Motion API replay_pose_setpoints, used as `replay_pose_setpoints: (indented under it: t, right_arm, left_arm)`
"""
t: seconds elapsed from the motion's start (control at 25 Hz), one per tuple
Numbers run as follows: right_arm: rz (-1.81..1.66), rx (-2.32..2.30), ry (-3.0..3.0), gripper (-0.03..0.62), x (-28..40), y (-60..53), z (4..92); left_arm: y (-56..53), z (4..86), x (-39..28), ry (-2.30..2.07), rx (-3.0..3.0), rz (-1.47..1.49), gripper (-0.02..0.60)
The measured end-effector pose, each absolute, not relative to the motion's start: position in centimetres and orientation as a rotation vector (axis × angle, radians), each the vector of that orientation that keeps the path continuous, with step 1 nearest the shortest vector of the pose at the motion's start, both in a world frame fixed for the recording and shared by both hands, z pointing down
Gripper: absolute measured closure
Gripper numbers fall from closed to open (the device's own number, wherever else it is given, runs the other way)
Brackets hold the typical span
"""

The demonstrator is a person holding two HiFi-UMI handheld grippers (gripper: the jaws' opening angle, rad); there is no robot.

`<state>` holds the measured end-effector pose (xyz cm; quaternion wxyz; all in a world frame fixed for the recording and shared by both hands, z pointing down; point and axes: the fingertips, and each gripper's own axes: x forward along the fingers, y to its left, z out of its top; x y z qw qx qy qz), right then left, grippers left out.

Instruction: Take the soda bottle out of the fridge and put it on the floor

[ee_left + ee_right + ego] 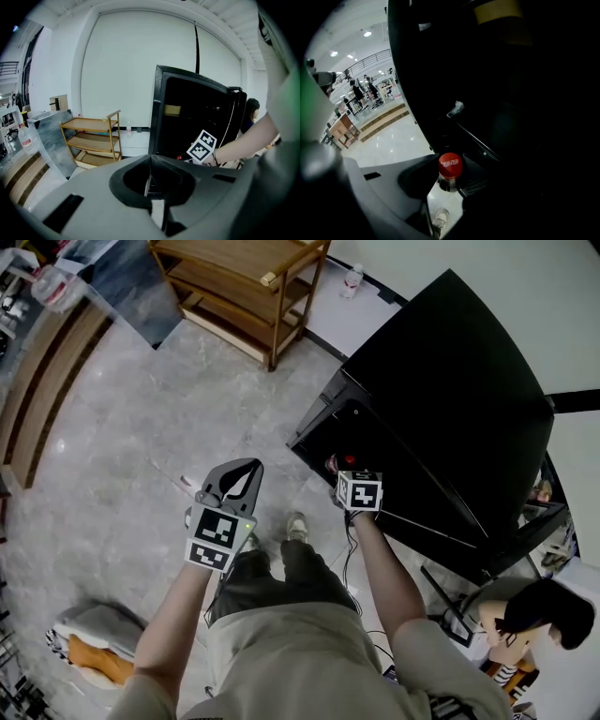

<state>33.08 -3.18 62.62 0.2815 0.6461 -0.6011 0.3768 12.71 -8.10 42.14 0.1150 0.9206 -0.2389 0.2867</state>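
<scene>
The soda bottle's red cap (450, 166) shows right between the jaws in the right gripper view; its dark neck sits in their grip, and the body below is hidden. My right gripper (449, 183) is shut on that neck, just inside the opening of the black fridge (511, 93). In the head view the right gripper (345, 467) reaches into the fridge (441, 409), with the bottle cap (350, 460) as a red spot ahead of the marker cube. My left gripper (254, 465) hangs over the floor left of the fridge. Seen in its own view, the left gripper (150, 159) is shut with nothing in it.
A wooden shelf unit (244, 287) stands by the far wall, with a small water bottle (351, 279) on the floor beside it. A seated person (534, 615) is at the lower right behind the fridge. A grey and orange bundle (89, 648) lies at the lower left. My shoe (296, 524) is below the grippers.
</scene>
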Motion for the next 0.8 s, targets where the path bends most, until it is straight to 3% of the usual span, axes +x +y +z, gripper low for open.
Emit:
replay_pose_setpoints:
  t: [0.8]
  right_arm:
    - [0.749,1.361,-1.901,0.464,18.7,-2.8,45.1]
  left_arm:
    - [-5.0,33.8,-0.3,-0.972,2.615,0.807,0.574]
